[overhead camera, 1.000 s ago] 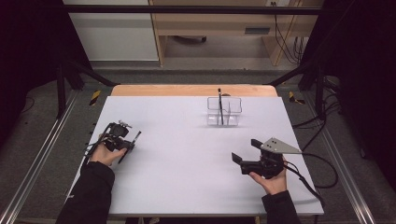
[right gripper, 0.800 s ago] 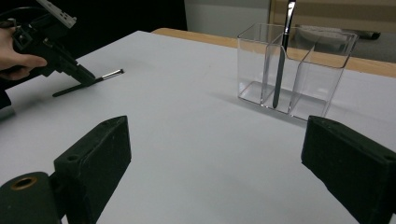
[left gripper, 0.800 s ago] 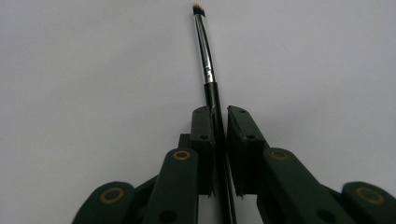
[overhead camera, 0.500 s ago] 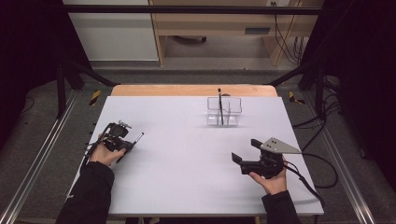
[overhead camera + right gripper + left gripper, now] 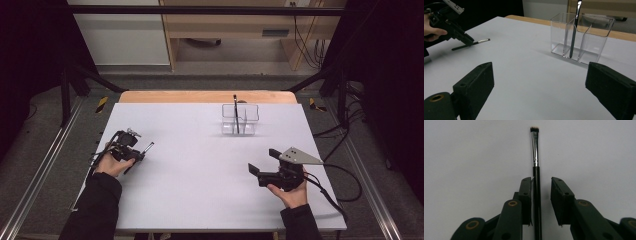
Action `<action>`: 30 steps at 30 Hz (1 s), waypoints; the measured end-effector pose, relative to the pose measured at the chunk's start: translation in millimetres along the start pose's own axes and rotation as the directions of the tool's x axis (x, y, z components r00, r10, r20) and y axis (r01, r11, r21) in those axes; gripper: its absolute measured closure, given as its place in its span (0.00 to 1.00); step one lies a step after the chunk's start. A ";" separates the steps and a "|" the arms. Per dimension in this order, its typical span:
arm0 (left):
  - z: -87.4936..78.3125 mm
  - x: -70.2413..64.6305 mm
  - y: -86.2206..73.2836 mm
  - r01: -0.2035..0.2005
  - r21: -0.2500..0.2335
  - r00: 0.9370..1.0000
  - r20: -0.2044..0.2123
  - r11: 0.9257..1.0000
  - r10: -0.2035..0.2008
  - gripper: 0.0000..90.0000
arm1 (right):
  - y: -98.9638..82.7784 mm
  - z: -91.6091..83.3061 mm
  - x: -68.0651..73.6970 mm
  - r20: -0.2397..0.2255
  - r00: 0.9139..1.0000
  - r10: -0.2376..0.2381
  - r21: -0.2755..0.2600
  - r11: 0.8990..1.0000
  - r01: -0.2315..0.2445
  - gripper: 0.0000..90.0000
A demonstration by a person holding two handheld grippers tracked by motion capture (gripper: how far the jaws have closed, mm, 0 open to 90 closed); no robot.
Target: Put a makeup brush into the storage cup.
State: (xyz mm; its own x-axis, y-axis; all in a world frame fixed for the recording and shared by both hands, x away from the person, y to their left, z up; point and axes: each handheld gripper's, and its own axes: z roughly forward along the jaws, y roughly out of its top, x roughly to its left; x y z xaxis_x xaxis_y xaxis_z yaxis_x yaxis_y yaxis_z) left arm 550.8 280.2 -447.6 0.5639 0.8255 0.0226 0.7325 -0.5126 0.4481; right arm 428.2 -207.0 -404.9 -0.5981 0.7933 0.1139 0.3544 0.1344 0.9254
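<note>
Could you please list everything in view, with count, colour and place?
table: one, white, centre
organiser: one, clear, far middle of table
pen: one, dark, standing in organiser
brush: one, black handle, silver ferrule, lying on table between the left claw's jaws
left claw: one, black, table's left, open around brush
right claw: one, black, table's right, open, holding nothing
hands: two, each holding a claw

Slim black-handled makeup brush [image 5: 535, 162] with silver ferrule and short dark bristles, lying flat on the white tabletop [image 5: 200, 175] at its left side, clear acrylic divided organiser [image 5: 240, 119] near the far edge, a second dark brush [image 5: 574, 32] standing upright inside
</note>
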 end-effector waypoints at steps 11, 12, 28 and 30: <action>4.1 -0.4 2.5 -0.025 0.023 1.000 -0.004 0.999 0.025 0.81 | -0.2 1.0 0.0 -0.002 1.000 0.000 0.002 1.000 0.000 0.10; 4.2 -0.9 2.6 -0.025 0.025 1.000 -0.001 0.999 0.025 0.82 | -0.2 1.0 0.0 -0.002 1.000 0.001 0.003 1.000 -0.001 0.10; 5.2 -6.1 7.8 -0.041 0.066 0.999 -0.010 0.997 0.042 0.92 | 0.2 -0.3 0.0 -0.002 1.000 0.004 0.000 1.000 -0.004 0.10; 5.0 -6.3 7.6 -0.046 0.066 0.999 -0.011 0.997 0.047 0.92 | 0.1 0.1 -0.3 -0.002 1.000 0.002 0.004 1.000 -0.002 0.10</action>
State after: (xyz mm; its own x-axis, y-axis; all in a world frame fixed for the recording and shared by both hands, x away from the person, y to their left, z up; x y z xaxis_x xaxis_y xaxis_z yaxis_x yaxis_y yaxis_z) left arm 554.8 270.0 -448.9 0.5934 0.8032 0.0528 0.7296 -0.5644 0.3863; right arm 428.5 -207.2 -404.8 -0.5985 0.7926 0.1163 0.3582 0.1350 0.9238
